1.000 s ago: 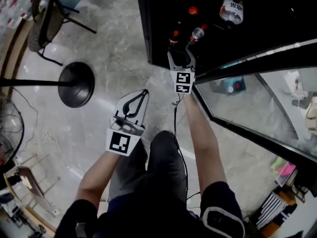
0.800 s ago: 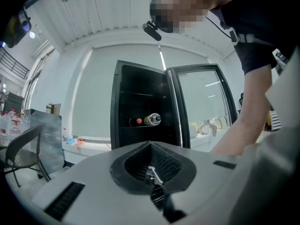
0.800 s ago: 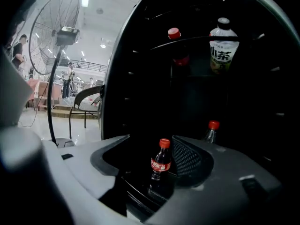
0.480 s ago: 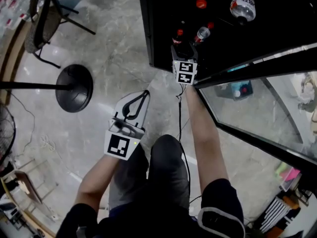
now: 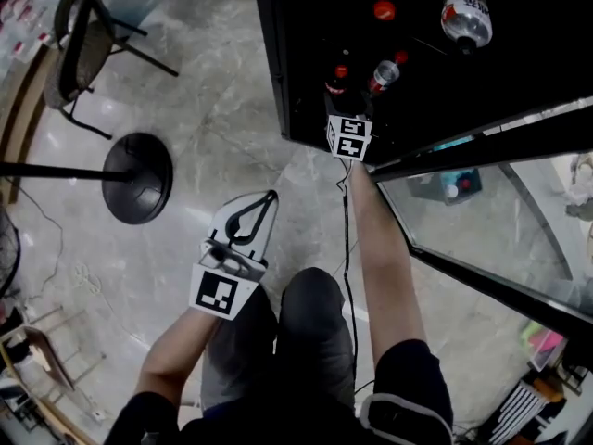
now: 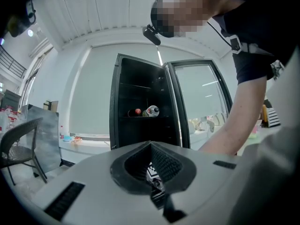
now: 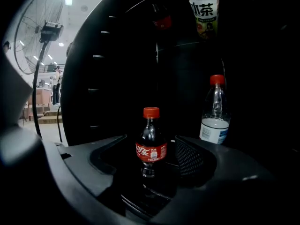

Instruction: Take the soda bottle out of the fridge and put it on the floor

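The soda bottle (image 7: 151,142), dark cola with a red cap and red label, stands upright on a low shelf of the black fridge (image 5: 296,82). The head view shows it from above (image 5: 339,75). My right gripper (image 7: 150,165) reaches into the fridge (image 5: 349,109). Its jaws are opening, with the bottle between them and the pads off its sides. My left gripper (image 5: 271,196) hangs shut over the floor beside the person's knee, holding nothing. In its own view the left gripper (image 6: 151,145) points at the fridge from farther back.
A clear water bottle (image 7: 214,121) with a red cap stands just right of the soda. A tea bottle (image 7: 204,11) and another red-capped bottle (image 7: 161,13) sit on the shelf above. The glass door (image 5: 500,202) stands open at right. A fan base (image 5: 137,176) and a chair (image 5: 88,35) stand at left.
My right gripper has pushed deeper into the fridge, up to the soda bottle. The left gripper has stayed about where it was.
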### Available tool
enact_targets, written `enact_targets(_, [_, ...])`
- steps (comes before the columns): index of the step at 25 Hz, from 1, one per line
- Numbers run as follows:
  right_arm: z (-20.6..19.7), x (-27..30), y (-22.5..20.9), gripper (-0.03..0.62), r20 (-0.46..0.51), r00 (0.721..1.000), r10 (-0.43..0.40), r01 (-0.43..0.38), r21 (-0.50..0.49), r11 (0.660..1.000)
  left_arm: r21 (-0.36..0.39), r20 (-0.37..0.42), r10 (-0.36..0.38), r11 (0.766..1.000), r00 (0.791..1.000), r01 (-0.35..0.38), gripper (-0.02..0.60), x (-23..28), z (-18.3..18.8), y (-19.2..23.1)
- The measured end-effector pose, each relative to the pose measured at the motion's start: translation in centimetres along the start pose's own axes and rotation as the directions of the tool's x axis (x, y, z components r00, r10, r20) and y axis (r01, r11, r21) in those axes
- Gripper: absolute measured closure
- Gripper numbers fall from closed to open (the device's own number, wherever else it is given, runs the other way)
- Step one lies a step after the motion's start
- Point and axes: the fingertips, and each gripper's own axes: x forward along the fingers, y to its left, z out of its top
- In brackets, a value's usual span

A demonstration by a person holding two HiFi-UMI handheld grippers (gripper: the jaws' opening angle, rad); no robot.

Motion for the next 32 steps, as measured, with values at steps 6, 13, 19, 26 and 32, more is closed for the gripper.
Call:
enact_targets(6, [-1.6,2.3,-0.1,0.250,-0.016,1.000,0.009,-0.009,0.009,1.000,0.013,0.003,0.005,1.000,1.000,-0.005,0.560,-0.2,-1.2,0.7])
enact_targets(13, [-2.2,4.4,0.0,0.250,-0.002,1.000,0.009,-0.009,-0.024,1.000,0.025,0.011,0.021,0.999,1.000,-0.021,0.560,-0.5,-2.5,1.7])
enact_targets(19, [-2.8,5.7,0.0,0.263,-0.011,1.000,-0.005,0.005,-0.046,0.999,0.034,0.018,0.037,0.999,0.999,-0.038,0.560,-0.8,-2.8,2.5])
enact_targets(26, [-2.7,6.0,0.1,0.275,0.000,1.000,-0.015,0.015,-0.022,1.000,0.041,0.033,0.057,0.997,0.998,-0.059,0.560,-1.3,-3.5,3.1])
enact_targets(32, [-2.8,5.2,0.1,0.281,-0.017,1.000,0.008,-0.008,-0.036,0.999,0.036,0.025,0.059,0.998,0.998,-0.060,0.560,-1.4,-4.0,2.8])
